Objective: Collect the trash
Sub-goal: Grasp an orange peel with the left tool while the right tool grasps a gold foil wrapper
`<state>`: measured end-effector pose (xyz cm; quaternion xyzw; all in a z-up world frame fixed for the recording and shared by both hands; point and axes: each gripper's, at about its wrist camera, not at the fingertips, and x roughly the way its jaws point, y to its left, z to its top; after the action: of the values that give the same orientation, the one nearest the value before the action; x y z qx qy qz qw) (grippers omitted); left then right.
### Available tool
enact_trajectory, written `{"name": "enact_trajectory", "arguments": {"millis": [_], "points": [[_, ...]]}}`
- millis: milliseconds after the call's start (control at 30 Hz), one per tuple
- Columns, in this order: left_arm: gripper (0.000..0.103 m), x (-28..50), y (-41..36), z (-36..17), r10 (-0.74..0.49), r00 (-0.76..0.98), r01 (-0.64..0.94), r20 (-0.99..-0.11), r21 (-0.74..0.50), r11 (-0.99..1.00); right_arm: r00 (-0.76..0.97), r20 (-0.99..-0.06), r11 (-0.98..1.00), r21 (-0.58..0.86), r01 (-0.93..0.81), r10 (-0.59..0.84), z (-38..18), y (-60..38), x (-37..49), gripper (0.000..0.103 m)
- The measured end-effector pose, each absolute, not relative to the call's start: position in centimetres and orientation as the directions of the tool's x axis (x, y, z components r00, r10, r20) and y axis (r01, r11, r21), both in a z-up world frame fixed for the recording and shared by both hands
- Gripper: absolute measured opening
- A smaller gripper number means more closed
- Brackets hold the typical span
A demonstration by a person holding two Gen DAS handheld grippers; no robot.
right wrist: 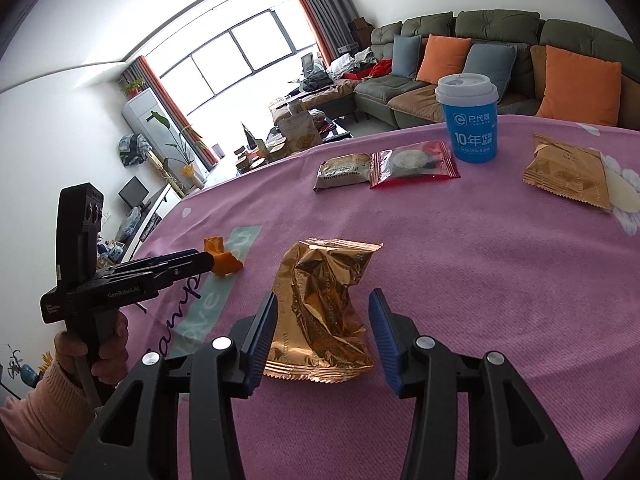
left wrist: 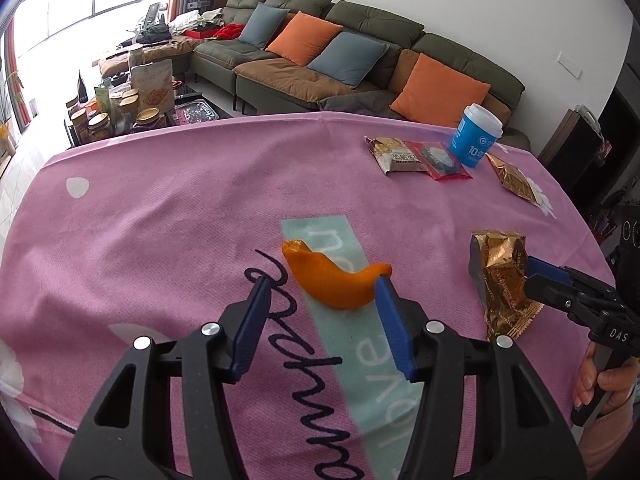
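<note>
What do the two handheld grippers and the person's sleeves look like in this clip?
Both are black plastic pistol-grip tools with two ribbed blue finger pads and silver round bolts at the linkages. The left gripper carries white "GenRoboAI" lettering and an upright black camera block. The right gripper shows white "DAS" letters. The left hand emerges from a pink knit sleeve; the right cuff looks pink too. No cables visible.
</note>
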<state>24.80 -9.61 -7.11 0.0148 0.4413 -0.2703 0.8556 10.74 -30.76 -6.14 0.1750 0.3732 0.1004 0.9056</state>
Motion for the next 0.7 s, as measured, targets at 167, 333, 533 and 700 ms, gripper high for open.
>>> {"name": "enact_trajectory", "arguments": {"millis": [167,333,533,700], "points": [[0.047,26.1,-10.2,-7.7,-0.488,0.424,0.471,-0.763,-0.274,0.839,0.690,-0.646,0.915,0.400,-0.056,0.325,-6.4,-30.7,11.2,0.045],[0.042,26.3,-10.6,-7.9,-0.504,0.411,0.475,-0.760,-0.294,0.830,0.680,-0.652,0.912,0.405,-0.063,0.336,-6.5,-30.6,11.4,0.034],[0.028,25.6,-10.3,-7.7,-0.510,0.423,0.469,-0.749,-0.301,0.830,0.681,-0.647,0.910,0.409,-0.070,0.343,-6.5,-30.7,11.4,0.024],[0.025,24.3,-9.7,-7.3,-0.503,0.445,0.464,-0.741,-0.289,0.837,0.690,-0.636,0.909,0.408,-0.081,0.346,-6.2,-30.5,11.3,0.022]]}}
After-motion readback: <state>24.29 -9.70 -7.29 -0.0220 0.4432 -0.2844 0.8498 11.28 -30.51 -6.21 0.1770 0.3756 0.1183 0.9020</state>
